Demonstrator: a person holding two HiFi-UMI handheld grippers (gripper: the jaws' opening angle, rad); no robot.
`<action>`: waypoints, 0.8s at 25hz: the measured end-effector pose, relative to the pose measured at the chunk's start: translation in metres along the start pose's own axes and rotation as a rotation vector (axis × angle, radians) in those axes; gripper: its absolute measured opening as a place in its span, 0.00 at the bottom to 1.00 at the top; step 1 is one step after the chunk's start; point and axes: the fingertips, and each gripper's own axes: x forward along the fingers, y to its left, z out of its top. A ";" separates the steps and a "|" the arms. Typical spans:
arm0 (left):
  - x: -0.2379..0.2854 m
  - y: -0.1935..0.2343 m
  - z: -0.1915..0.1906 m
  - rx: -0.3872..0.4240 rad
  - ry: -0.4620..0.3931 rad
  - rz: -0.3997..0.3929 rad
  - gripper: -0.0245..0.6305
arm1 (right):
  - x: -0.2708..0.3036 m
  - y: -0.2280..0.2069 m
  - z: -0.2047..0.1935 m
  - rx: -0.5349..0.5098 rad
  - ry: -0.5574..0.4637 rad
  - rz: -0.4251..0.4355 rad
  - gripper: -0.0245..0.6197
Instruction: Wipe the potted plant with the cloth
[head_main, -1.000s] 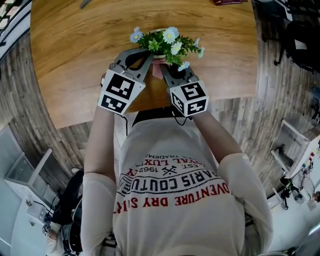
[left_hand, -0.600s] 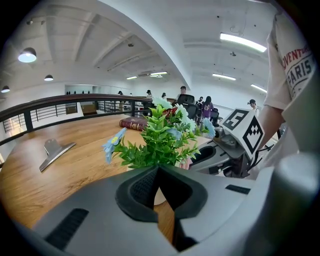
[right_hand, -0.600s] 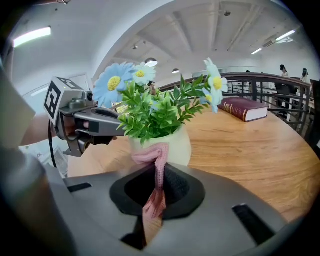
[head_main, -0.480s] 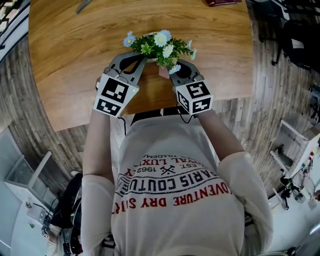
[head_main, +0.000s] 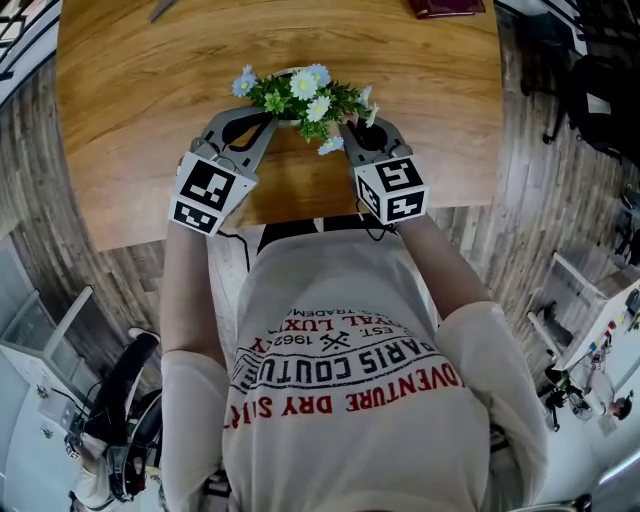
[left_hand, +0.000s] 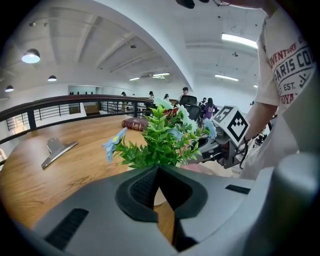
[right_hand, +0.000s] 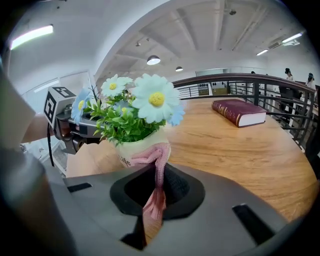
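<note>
The potted plant (head_main: 298, 95), green leaves with white and blue daisies in a cream pot (right_hand: 131, 150), stands near the table's front edge. My left gripper (head_main: 265, 118) is shut. Its tips (left_hand: 157, 169) rest against the pot's left side under the leaves, and the leaves hide whether they pinch anything. My right gripper (head_main: 348, 135) is at the pot's right side, shut on a pink cloth (right_hand: 155, 195). The cloth runs up from the jaws, and its bunched end (right_hand: 150, 156) lies on the pot's wall. In the right gripper view the left gripper (right_hand: 75, 127) shows behind the plant.
The round wooden table (head_main: 130, 120) ends just in front of my body. A dark red book (right_hand: 239, 112) lies at the far right, and a metal clip (left_hand: 57, 150) lies at the far left. Railings and floor surround the table.
My right gripper has slid to the right along the pot's side with the cloth. The left gripper and the plant have kept their places. The head camera has shifted a little.
</note>
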 end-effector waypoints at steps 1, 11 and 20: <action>0.000 0.000 0.000 -0.007 0.002 -0.002 0.06 | 0.000 -0.003 0.001 -0.002 0.002 0.004 0.10; 0.000 0.002 0.000 -0.084 0.001 -0.023 0.06 | 0.013 -0.012 0.025 -0.150 0.000 0.127 0.10; 0.011 -0.005 0.005 -0.079 0.006 -0.014 0.06 | 0.028 -0.017 0.036 -0.201 -0.007 0.270 0.10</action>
